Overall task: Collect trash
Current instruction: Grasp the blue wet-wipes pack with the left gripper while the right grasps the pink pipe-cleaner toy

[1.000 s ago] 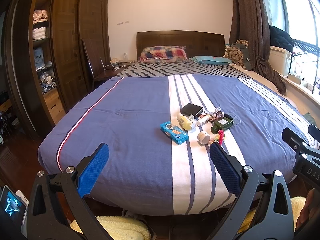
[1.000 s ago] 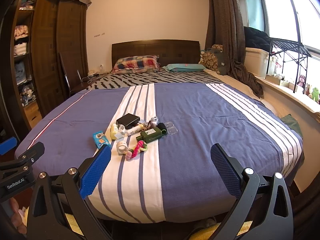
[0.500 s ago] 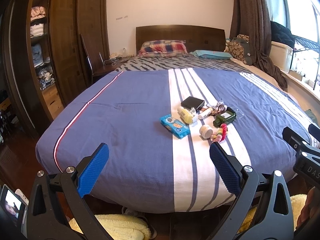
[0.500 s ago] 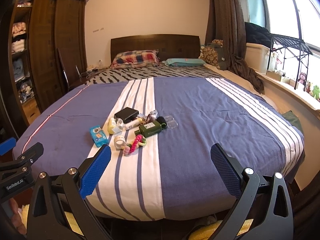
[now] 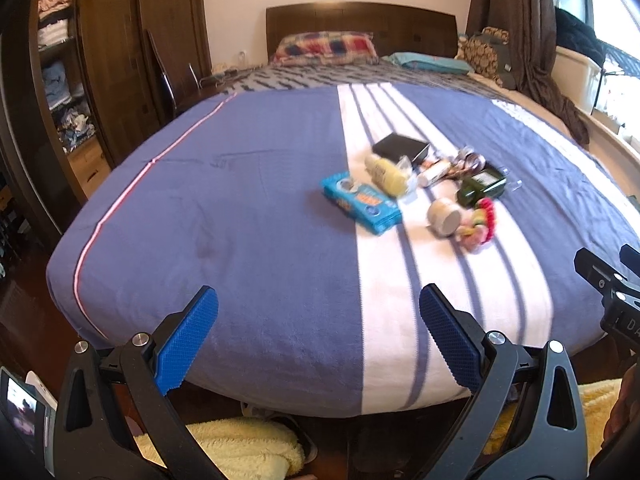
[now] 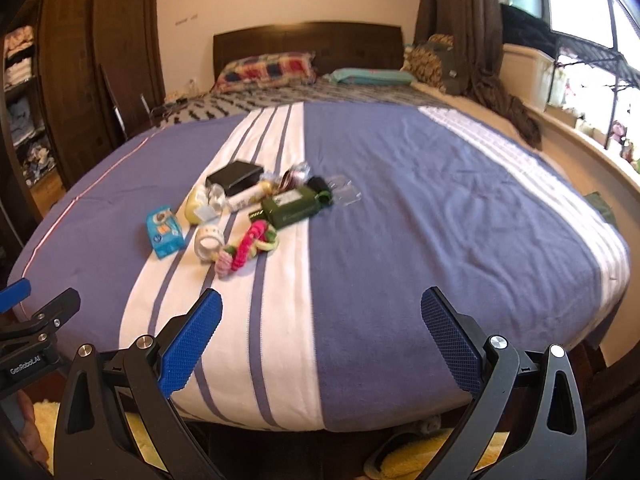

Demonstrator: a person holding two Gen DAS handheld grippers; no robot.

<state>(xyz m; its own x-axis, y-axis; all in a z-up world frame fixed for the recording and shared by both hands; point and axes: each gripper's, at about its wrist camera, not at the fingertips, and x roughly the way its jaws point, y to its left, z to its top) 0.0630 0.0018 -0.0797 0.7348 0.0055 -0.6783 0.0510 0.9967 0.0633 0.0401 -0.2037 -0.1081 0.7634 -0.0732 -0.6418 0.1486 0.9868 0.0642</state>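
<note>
Right wrist view, left gripper (image 6: 16,300) marked "GenRobot.AI"

Striped bed (image 5: 248,216) carries a small clutter pile (image 5: 420,188).

Small clutter on the bed (image 6: 400,220), counted

One black box (image 6: 236,172), one blue packet (image 6: 165,232), one green bottle (image 6: 294,208), one tape roll (image 6: 208,240).
</note>
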